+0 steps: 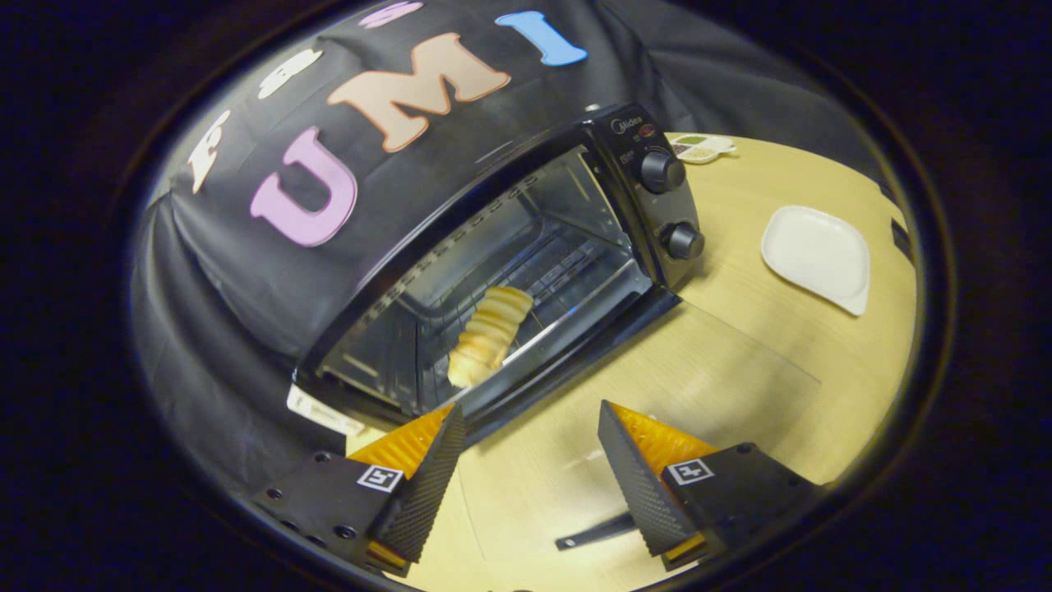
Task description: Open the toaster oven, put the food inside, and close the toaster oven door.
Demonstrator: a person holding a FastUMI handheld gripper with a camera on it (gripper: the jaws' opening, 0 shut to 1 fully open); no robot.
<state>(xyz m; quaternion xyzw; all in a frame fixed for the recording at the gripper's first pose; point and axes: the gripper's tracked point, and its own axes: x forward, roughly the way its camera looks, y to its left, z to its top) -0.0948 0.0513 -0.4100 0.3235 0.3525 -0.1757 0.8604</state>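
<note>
The toaster oven is found open, the food placed inside. The gripper is spread, empty. Door closing is judged outstanding.

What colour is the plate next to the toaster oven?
White. The plate shows clearly in the gripper view, on the table beyond the open, empty tongs.

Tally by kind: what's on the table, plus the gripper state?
Toaster oven, door open: 1
Pastry inside it: 1
White plate: 1
Small dish behind the oven: 1
Hand-held gripper, fingers open, holding nothing: 1
Total: 5
</note>
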